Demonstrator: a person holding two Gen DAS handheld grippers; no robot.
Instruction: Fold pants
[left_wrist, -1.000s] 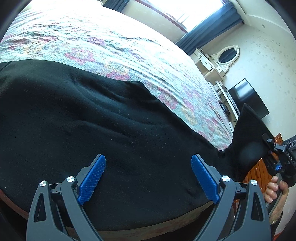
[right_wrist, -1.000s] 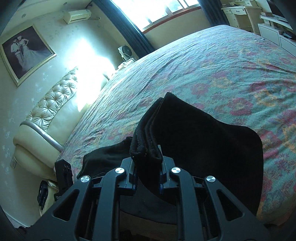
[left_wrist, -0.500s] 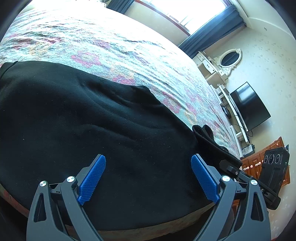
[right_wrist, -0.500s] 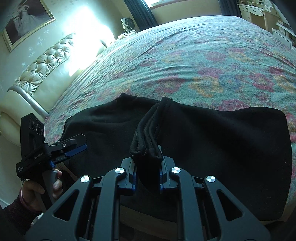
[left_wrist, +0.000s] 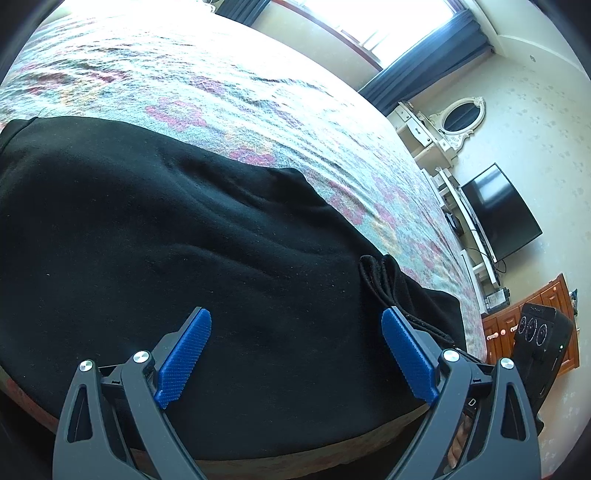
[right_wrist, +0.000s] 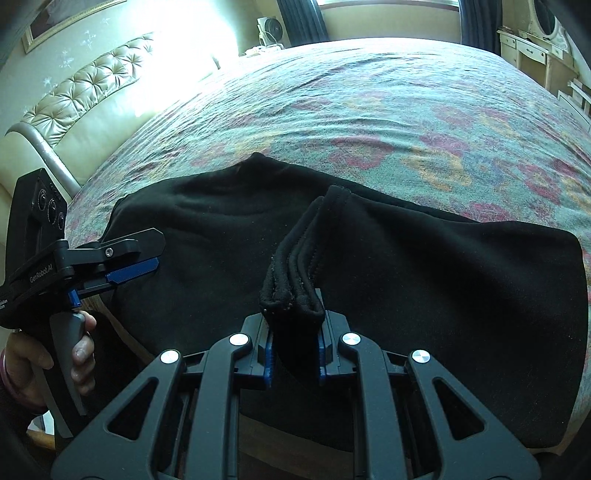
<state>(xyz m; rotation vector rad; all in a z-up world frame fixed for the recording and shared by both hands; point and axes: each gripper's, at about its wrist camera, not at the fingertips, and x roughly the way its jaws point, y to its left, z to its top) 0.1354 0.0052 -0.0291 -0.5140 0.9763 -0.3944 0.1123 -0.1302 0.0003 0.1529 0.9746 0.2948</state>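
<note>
Pants: the black pants (right_wrist: 424, 280) lie spread on the bed (right_wrist: 369, 110), close to its near edge, so they are easy to reach.

Hem: a thick bunch of stacked hems (right_wrist: 295, 266) stands up from the cloth. It looks like the leg ends were brought over to make a fold.

Right gripper: the right gripper (right_wrist: 293, 354) is squeezed tight on that bunch. The grip keeps the layers together so they do not slide apart.

Left gripper: the left gripper (left_wrist: 295, 358) has its blue fingers (left_wrist: 184, 358) spread wide, with nothing between them. It hangs just over the flat black cloth, maybe ready to press or pinch it.

Left hand: the person's hand (right_wrist: 48, 365) holds the handle beside the bed edge.

Fold so far: I think one fold is nearly laid down, but I cannot tell how neat the far edge is, since the cloth is so dark.

Next: the bunch likely needs setting flat and letting go.
</note>
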